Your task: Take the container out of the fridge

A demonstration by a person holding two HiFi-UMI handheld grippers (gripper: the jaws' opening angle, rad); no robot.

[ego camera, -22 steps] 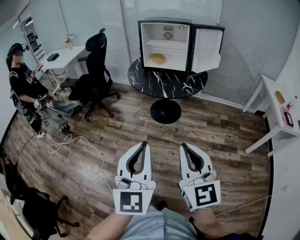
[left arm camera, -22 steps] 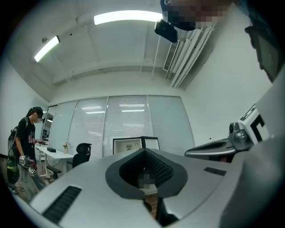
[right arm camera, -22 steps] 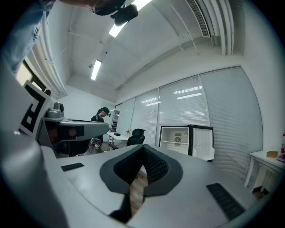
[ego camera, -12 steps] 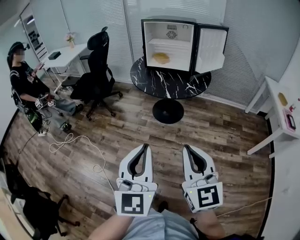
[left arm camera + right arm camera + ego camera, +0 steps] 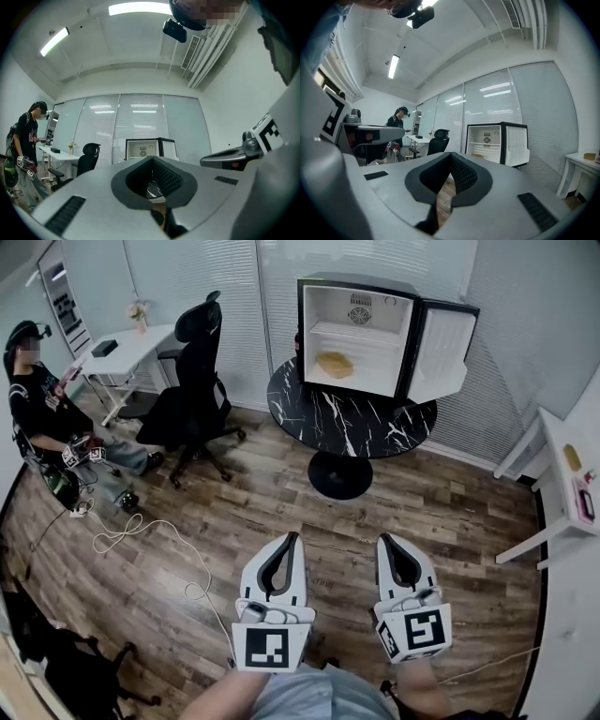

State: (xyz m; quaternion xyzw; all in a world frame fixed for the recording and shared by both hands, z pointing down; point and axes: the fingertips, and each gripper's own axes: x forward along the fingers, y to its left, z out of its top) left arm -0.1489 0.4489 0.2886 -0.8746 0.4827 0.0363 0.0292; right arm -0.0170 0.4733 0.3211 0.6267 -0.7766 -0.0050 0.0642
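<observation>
A small black fridge (image 5: 356, 329) stands on a round black marble table (image 5: 352, 418) across the room, its door (image 5: 442, 351) swung open to the right. A yellow container (image 5: 336, 364) sits on the fridge's lower floor, under a white shelf. My left gripper (image 5: 286, 540) and right gripper (image 5: 389, 542) are held low over the wooden floor, far short of the table, both shut on nothing. The left gripper view shows its shut jaw tips (image 5: 152, 158) below the distant fridge (image 5: 144, 149). In the right gripper view the fridge (image 5: 490, 143) and container (image 5: 478, 154) show beyond the gripper (image 5: 451, 154).
A black office chair (image 5: 192, 395) stands left of the table, beside a white desk (image 5: 127, 345). A seated person (image 5: 42, 409) is at the far left. A white cable (image 5: 141, 526) lies on the floor. A white side table (image 5: 567, 479) stands at the right wall.
The fridge and table have shifted rightward and slightly nearer in the head view. Both grippers stay shut and keep the same pose ahead of me.
</observation>
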